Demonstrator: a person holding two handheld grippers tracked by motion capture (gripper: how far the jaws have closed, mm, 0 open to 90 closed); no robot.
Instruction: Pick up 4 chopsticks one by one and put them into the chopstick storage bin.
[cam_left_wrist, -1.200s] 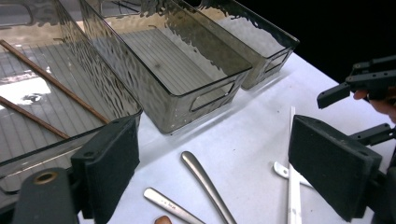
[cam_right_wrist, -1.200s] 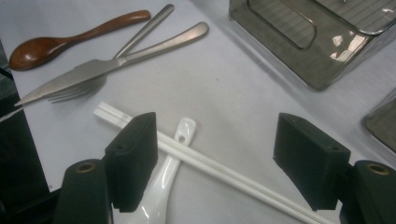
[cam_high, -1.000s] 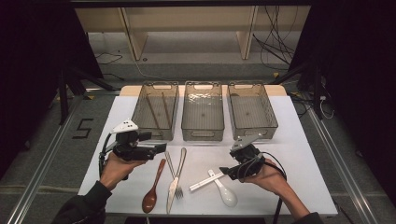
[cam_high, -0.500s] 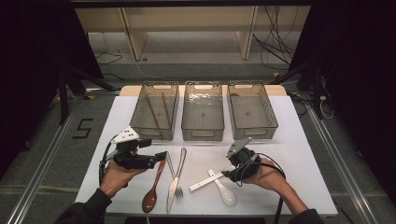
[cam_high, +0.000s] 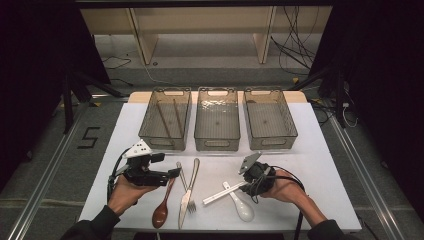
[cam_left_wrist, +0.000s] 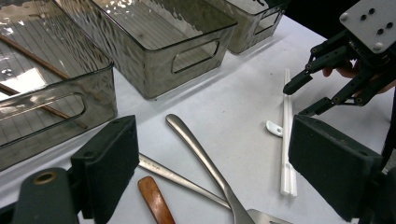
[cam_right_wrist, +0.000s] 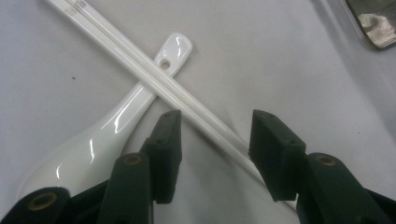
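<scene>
On the white bench (cam_high: 320, 165), seen from the high view, the right hand-held gripper (cam_high: 248, 183) hangs low over the white chopsticks (cam_high: 223, 193), which lie crossed over the handle of the white ceramic spoon (cam_high: 242, 205) toward the near right of the cutlery; its jaws have just been closing, with the chopsticks between them but not yet pinched. The left hand-held gripper (cam_high: 172, 173) holds nothing and waits above the wooden spoon (cam_high: 163, 207), beside the knife (cam_high: 187, 194) and fork (cam_high: 184, 186). Three smoked plastic bins (cam_high: 217, 120) stand in a row farther back, well apart from the work, and the near edge of the bench lies just beyond the spoon's bowl. In the left gripper view, the left jaws stand wide apart over the fork and knife handles, so a drift downward could knock that steel cutlery askew. In the right gripper view, the jaws straddle the chopsticks (cam_right_wrist: 140, 70) with a gap on both sides, just past the spoon (cam_right_wrist: 112, 126) handle. I judge the main risk is a grip on one stick alone, or the left pad (cam_right_wrist: 166, 140) catching the spoon handle and dragging it; the sticks could also roll apart as the pads meet. Open bench lies to the right for a clean lift.
</scene>
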